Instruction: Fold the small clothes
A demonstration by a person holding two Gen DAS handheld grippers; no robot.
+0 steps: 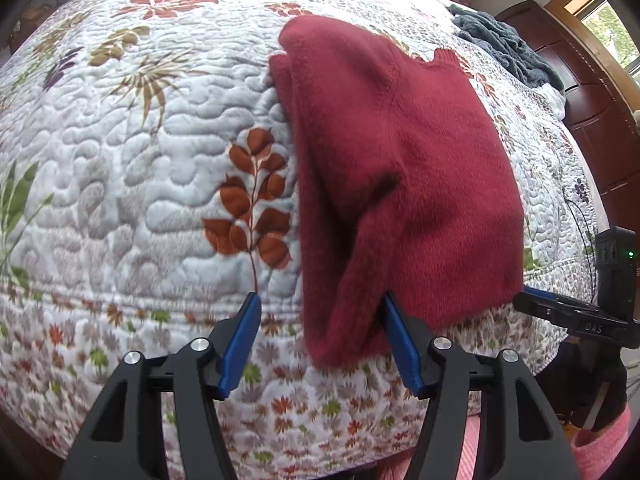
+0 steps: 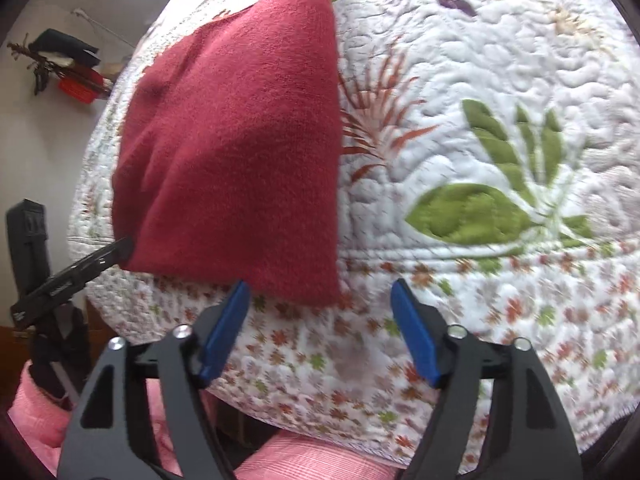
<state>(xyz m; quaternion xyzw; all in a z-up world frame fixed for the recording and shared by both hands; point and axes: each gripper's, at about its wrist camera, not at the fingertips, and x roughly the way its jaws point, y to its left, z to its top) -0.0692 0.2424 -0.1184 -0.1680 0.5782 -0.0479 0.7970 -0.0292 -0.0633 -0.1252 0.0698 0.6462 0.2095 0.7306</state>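
A dark red knitted sweater lies folded on a bed covered by a white quilt printed with leaves and flowers. In the left wrist view the sweater fills the centre and right of the frame, its ribbed hem or collar at the upper right and a folded sleeve running down to the lower centre, close to the quilt's near edge.

The left gripper sits at the bottom centre of that view with its jaws spread wide. Its right blue finger lies against the lower edge of the sweater's sleeve fold, while the left finger stands over bare quilt; nothing is clamped between them.

In the right wrist view the sweater occupies the upper left and centre. The right gripper is at the bottom centre, jaws wide apart and empty, with the sweater's lower corner just above the gap, nearer the left finger.

The right gripper shows in the left wrist view at the right edge, its tip at the sweater's lower right corner. A grey-blue towel lies heaped at the upper right, beside a dark wooden headboard. Pink clothing fills the bottom of the right wrist view.
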